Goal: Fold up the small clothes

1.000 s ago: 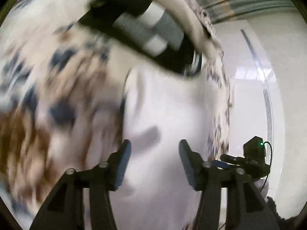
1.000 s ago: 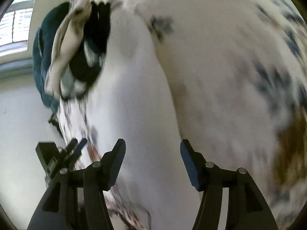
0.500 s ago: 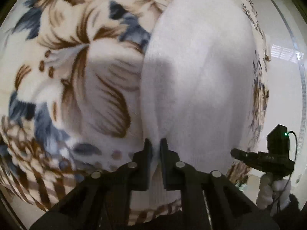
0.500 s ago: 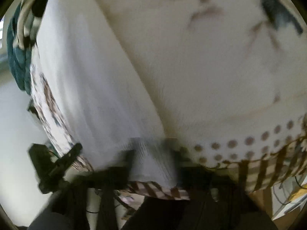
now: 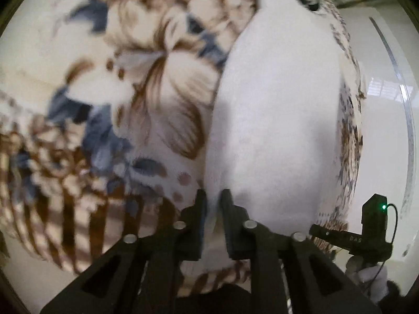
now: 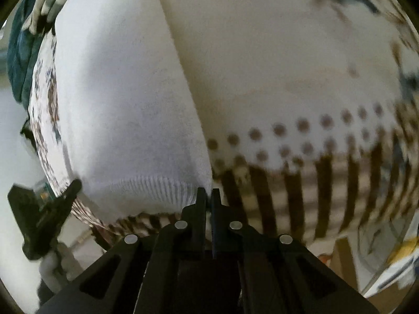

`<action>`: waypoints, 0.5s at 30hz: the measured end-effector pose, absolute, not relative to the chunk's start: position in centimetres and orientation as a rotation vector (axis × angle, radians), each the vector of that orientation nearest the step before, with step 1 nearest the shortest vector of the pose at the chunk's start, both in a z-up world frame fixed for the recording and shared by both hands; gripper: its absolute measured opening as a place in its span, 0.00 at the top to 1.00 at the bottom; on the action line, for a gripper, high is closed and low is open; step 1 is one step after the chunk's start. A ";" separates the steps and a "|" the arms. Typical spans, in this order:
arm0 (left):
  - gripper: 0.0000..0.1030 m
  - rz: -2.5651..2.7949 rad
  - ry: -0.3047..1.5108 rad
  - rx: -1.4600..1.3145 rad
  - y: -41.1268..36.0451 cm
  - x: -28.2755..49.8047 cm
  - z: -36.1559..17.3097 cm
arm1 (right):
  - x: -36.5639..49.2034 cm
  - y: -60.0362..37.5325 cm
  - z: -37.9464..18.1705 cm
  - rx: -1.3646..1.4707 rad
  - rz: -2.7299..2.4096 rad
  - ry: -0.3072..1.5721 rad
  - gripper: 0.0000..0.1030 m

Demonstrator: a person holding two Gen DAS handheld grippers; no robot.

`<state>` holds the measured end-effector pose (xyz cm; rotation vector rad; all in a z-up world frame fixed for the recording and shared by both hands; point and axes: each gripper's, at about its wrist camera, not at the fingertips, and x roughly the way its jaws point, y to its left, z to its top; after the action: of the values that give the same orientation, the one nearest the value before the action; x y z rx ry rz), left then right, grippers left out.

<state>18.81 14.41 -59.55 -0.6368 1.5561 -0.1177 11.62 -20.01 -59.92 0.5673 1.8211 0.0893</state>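
Both my tongs are clamped on the near hem of the white garment [image 6: 125, 104]: left tongs [image 5: 212, 204] at its left corner, jaws opening slightly, right tongs [image 6: 208, 196] at its right corner. Garment lies flat on the floral blanket [image 5: 104, 104] by the near edge. No fold made yet; all folding is left.

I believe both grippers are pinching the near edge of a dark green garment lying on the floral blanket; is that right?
Not quite: the garment is white, not dark green. Both wrist views show it. The left gripper and the right gripper each pinch the near edge of the white garment, which lies on the floral blanket. Dark teal fabric appears only at the far corner of the right wrist view.
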 end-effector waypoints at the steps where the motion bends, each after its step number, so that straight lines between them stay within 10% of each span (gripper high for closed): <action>1: 0.88 -0.102 1.567 -0.655 14.7 18.8 -59.9 | 12.0 -20.1 -60.5 0.562 0.089 1.845 0.83; 6: 0.36 -0.206 1.460 -0.842 16.6 18.4 -60.6 | 12.2 -22.1 -60.9 0.661 0.154 1.786 0.35; 14: 0.36 -0.262 1.475 -0.775 14.2 18.6 -62.4 | 12.1 -23.4 -65.5 0.946 0.306 1.718 0.07; 15: 0.55 -0.272 1.471 -0.751 13.8 18.4 -62.0 | 12.4 -22.5 -65.6 0.969 0.322 1.705 0.07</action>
<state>18.44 13.81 -61.98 -0.7506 1.4711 -0.2724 12.42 -22.53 -65.62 0.9688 1.7049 0.3221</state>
